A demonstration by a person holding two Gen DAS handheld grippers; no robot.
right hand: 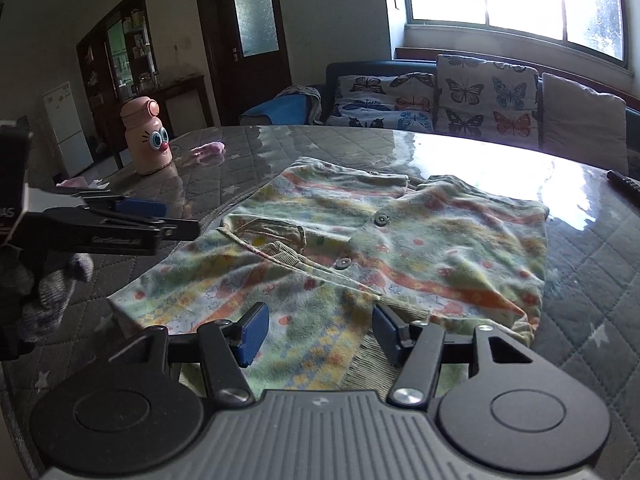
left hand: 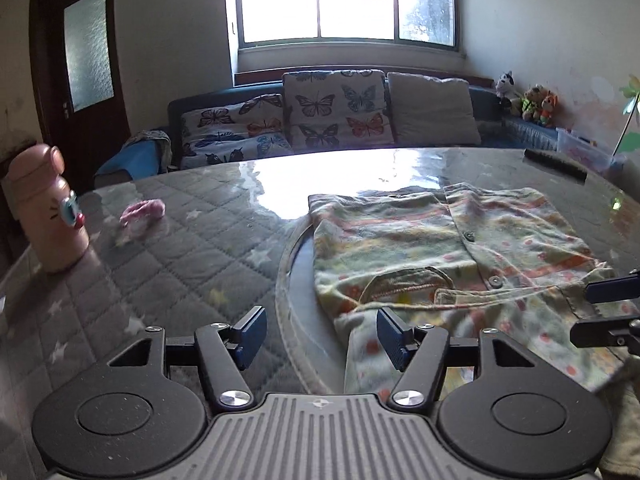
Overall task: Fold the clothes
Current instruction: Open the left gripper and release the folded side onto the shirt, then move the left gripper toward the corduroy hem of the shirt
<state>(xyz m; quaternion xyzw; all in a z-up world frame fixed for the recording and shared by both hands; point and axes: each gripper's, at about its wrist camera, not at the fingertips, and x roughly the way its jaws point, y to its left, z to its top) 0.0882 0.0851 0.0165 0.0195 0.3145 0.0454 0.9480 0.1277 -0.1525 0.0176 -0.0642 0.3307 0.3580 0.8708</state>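
Tabletop point(left hand: 192, 240), glass over a quilted grey star-print cover, fills most of both views, with a sofa point(left hand: 332, 120) of butterfly cushions beyond its far edge. On it lies your patterned shirt point(right hand: 400, 248), spread flat with the button placket up; the collar sits toward the near left and the hem toward the far right, so its long axis runs diagonally across the tabletop in the right wrist view. Your right gripper point(right hand: 316, 334) hovers over the shirt's near edge, jaws spread wide and holding nothing, with a sleeve lying below them. Your left gripper point(left hand: 320, 338) is at the shirt's near left corner, likewise released, its right pad over the fabric and its left pad over bare tabletop. Far left stands a pink bottle point(right hand: 148, 142), a small pink scrap point(right hand: 210, 148) just beside it. A dark remote point(left hand: 556, 164) rests beyond the shirt, far right.
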